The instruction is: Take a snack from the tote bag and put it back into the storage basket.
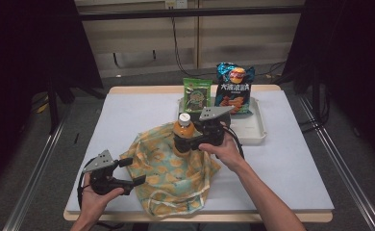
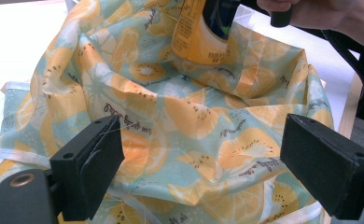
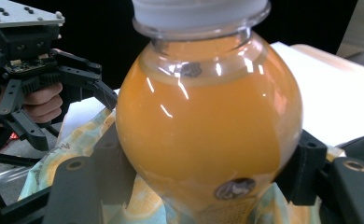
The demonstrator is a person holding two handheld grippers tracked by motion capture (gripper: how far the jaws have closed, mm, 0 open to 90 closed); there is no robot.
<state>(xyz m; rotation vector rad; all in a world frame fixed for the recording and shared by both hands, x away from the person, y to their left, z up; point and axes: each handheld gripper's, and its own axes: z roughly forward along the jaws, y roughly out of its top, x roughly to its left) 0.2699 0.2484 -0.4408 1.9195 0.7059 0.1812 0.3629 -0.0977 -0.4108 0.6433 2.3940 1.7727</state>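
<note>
A cloth bag [image 1: 171, 175] printed with orange slices lies crumpled on the white table [image 1: 291, 168]. An orange juice bottle [image 1: 182, 131] with a white cap stands upright over the bag's far side. My right gripper [image 1: 185, 144] is shut on its body. In the right gripper view the bottle [image 3: 208, 121] sits between both jaws. Its lower part [image 2: 199, 32] sinks among the cloth folds [image 2: 194, 116]. My left gripper [image 1: 133, 172] is open at the bag's left edge. The jaws stand wide apart, with the cloth just beyond them.
A white tray [image 1: 253, 132] sits at the back right of the table. A green snack packet [image 1: 197, 95] and a blue chip bag [image 1: 234, 89] stand in it. The table's front edge runs just below the bag. Dark curtains and a metal frame flank the table.
</note>
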